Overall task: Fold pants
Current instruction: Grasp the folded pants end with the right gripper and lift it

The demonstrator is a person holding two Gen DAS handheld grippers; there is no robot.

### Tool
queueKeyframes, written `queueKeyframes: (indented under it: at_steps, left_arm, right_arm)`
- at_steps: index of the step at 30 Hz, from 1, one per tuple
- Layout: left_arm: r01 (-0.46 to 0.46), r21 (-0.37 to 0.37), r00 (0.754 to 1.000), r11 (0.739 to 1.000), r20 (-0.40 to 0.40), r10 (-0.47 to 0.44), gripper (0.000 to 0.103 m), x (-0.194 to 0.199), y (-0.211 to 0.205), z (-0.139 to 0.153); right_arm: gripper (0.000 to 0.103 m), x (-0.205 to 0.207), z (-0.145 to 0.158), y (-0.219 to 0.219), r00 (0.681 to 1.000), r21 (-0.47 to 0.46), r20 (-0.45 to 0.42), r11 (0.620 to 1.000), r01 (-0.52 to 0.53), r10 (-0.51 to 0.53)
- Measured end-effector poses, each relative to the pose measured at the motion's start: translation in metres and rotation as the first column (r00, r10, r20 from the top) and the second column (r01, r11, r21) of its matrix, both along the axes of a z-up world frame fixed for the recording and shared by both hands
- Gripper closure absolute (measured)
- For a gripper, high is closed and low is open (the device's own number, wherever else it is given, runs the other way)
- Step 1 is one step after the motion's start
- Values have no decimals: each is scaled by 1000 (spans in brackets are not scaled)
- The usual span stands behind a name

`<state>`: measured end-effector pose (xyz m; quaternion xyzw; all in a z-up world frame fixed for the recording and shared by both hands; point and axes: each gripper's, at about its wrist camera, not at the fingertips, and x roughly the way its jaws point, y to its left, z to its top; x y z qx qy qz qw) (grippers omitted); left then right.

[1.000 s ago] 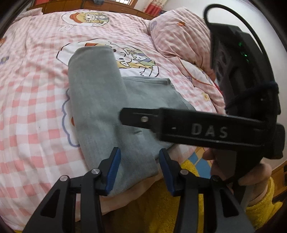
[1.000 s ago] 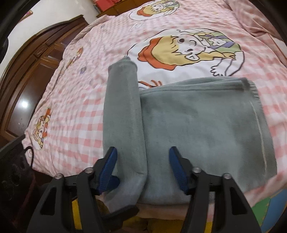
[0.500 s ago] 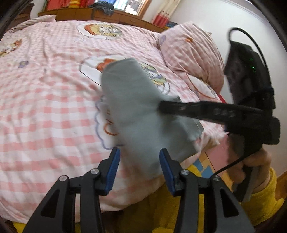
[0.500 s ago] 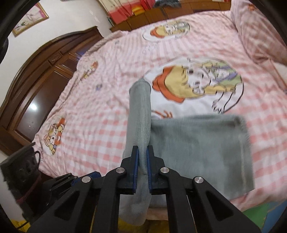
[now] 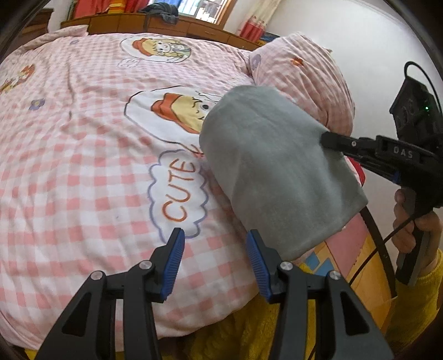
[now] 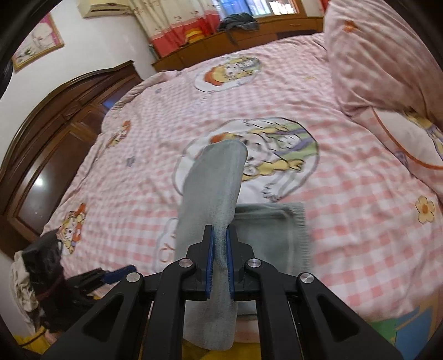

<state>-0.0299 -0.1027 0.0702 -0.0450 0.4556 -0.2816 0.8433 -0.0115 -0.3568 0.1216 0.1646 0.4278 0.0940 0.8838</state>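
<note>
The grey pants (image 5: 277, 171) are folded into a thick bundle and hang lifted over the near edge of the bed. My right gripper (image 6: 220, 263) is shut on the folded grey pants (image 6: 213, 188), its blue pads pinching the cloth edge. In the left wrist view that right gripper (image 5: 329, 139) comes in from the right, held by a hand in a yellow sleeve. My left gripper (image 5: 214, 260) stands open above the checked bedspread, just left of the hanging pants, with nothing between its fingers. A lower grey layer (image 6: 279, 235) still rests on the bed.
A pink checked bedspread (image 5: 83, 155) with cartoon prints covers the bed. A pink pillow (image 5: 301, 83) lies at the far right. A dark wooden wardrobe (image 6: 52, 149) stands left of the bed. A low wooden cabinet (image 5: 155, 25) runs along the far side.
My right gripper shut on the folded pant leg and raised it off the bed. The left gripper stayed open and drew back to the left, so the pants no longer lie between its fingers.
</note>
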Motion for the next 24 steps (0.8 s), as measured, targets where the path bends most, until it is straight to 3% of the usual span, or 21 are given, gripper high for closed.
queueKeyframes:
  at_steps: [9,14,16,18,24]
  left_arm:
    - [79,64,996,995,27,-81,54,13,-47,2]
    - [126,104,986,987,99,-136,54,30,-84,9]
    - [143,110,981,984,119,-156,60,40,-96,9]
    - [161,119,976,980,129,-176,72,51,-112,7]
    - [156,207,986,966,20,-164,74,86,-143,-47]
  right_arm:
    - [94,15,-56,-46,994,32,-98,998,58,-55]
    - [94,16,-75,-50,991,25,-123,998,63,-60]
    - [94,13,-81,-50,991,24,-120,998,66,-62]
    - [94,12,-86,-53,991,27,-115,997,71,-67]
    - [91,12,-97,-59,988,45,-112,993,113,-107]
